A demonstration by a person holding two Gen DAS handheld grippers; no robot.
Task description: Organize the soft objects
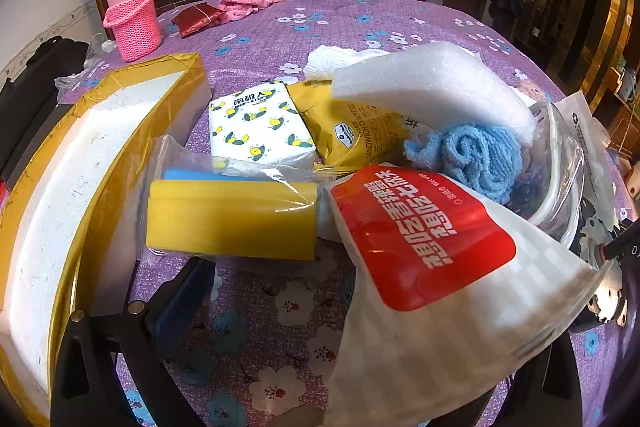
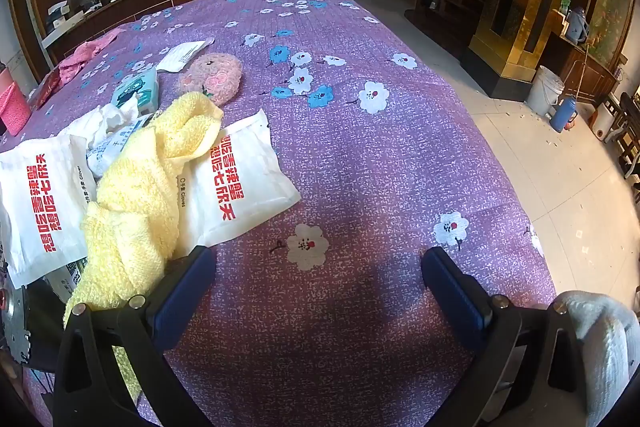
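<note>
In the left wrist view a pile of soft things lies on the purple flowered cloth: a bagged yellow sponge (image 1: 232, 217), a lemon-print tissue pack (image 1: 258, 125), a yellow cracker bag (image 1: 352, 131), a white foam sheet (image 1: 432, 87), a blue towel (image 1: 476, 155) and a red-and-white packet (image 1: 432, 267). My left gripper (image 1: 340, 307) is open; the packet covers its right finger. In the right wrist view my right gripper (image 2: 320, 279) is open and empty over bare cloth. A yellow towel (image 2: 148, 187) lies over white packets (image 2: 244, 183) by its left finger. A pink plush (image 2: 214, 77) lies farther back.
A white foam box taped in gold (image 1: 72, 195) stands at the left. A pink knitted basket (image 1: 134, 27) with a bottle, a red pouch (image 1: 198, 19) and a pink cloth (image 1: 252, 1) sit at the far side. The table edge (image 2: 516, 195) drops to tiled floor on the right.
</note>
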